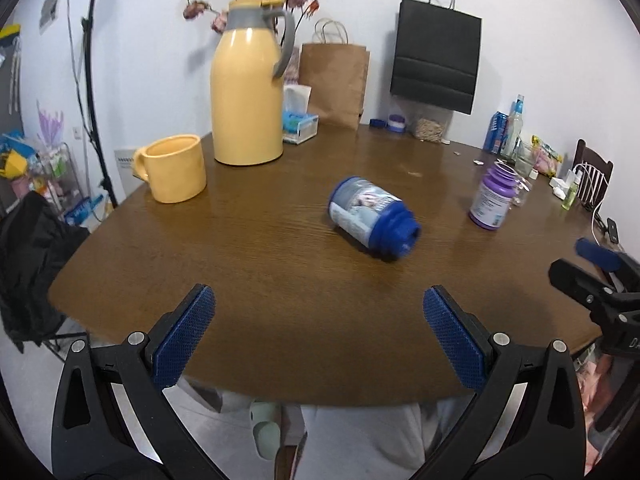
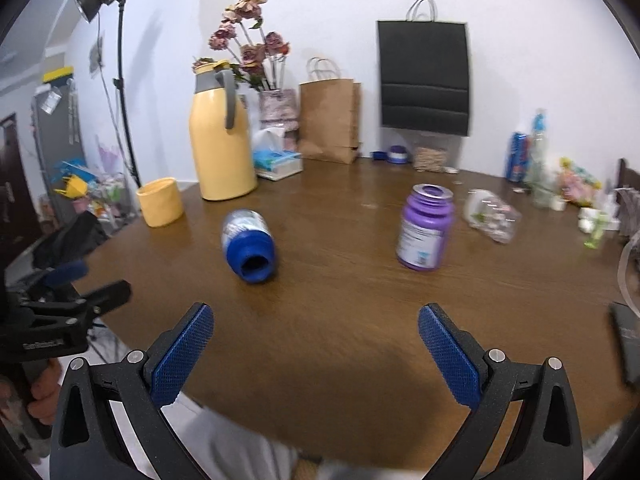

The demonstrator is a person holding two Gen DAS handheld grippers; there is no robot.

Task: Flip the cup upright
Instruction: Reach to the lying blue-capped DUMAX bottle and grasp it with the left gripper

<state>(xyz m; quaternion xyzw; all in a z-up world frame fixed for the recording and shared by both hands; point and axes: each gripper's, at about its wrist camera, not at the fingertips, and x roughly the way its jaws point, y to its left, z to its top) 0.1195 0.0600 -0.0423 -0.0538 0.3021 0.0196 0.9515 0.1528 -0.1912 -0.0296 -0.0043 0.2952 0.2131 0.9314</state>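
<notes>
I hold my left gripper (image 1: 319,330) wide open with nothing in it. My right gripper (image 2: 315,346) is wide open too (both hang over the near edge of the table (image 1: 280,300)). Ahead of them, the blue cup (image 1: 372,218) lies on its side, with the purple bottle (image 2: 425,230) standing to its right.

Room's evenly lit and pretty bright, with soft sheen on the wooden table (image 1: 280,240). Heavy fisheye warp bends the walls and leaves dark corners in both views. The right wrist view is noticeably smeared with motion blur. A broad soft shadow sits on the table near the right gripper (image 2: 316,354).
</notes>
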